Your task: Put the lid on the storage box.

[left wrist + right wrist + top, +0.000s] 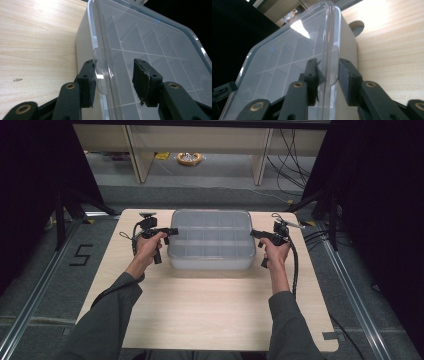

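Both grippers work at the ends of a clear plastic box. On the person's left, the left gripper has its jaws partly open and astride the lid's small rounded tab: in the left gripper view one pad sits against the tab from outside, while the other stands apart over the lid, so no firm pinch shows. On the other end, the right gripper has its jaws drawn in narrowly around the lid's edge and tab; in the right gripper view the outer pad lies just beside the tab and the inner one touches the lid's rim, though whether both press hard I cannot tell.

The box is a shallow, translucent organiser with rounded corners and milky white walls. Its lid is see-through and lies flat on top with a raised rim all round. Through it a grid of thin dividers shows, cutting the inside into many small square compartments, and I can make out nothing in them.

It sits toward the far middle of a pale wooden table, square to the edges. Grey sleeves reach in from the near side.
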`<move>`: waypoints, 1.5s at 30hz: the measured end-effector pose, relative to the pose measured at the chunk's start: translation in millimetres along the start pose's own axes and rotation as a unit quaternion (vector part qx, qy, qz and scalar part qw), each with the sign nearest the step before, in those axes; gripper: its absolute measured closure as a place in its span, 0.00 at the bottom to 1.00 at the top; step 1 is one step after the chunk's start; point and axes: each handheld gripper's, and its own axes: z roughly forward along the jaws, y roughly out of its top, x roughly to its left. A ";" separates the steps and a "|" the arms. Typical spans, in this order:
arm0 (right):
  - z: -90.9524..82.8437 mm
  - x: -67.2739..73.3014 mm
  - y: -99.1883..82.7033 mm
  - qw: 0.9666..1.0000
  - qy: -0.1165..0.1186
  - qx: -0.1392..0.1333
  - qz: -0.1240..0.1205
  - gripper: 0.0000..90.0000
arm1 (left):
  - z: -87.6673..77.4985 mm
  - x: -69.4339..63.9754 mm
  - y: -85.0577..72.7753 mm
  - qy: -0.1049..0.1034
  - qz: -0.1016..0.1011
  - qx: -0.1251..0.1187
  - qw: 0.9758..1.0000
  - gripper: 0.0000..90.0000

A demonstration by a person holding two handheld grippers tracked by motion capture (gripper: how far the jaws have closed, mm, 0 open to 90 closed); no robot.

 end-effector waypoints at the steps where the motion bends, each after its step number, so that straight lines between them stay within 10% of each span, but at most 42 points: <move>1: -1.7 1.6 0.7 1.000 0.002 0.003 0.006 0.79 | -0.6 -1.0 0.5 0.001 -0.001 -0.002 1.000 0.59; 29: 13.2 -2.9 -0.7 1.000 -0.011 -0.007 -0.004 0.76 | 9.1 1.5 -3.2 0.018 -0.011 0.003 1.000 0.56; 32: 14.5 2.5 -0.1 0.999 -0.013 -0.002 0.030 0.76 | 9.8 0.1 -3.2 0.021 -0.007 0.002 1.000 0.55; 34: 16.0 -1.0 0.3 1.000 -0.017 -0.015 -0.003 0.76 | 10.4 -1.3 -3.3 0.025 -0.007 0.004 1.000 0.53; 45: 18.0 3.0 -0.4 1.000 -0.019 -0.005 -0.004 0.72 | 10.1 0.8 -3.4 0.017 -0.007 0.004 1.000 0.52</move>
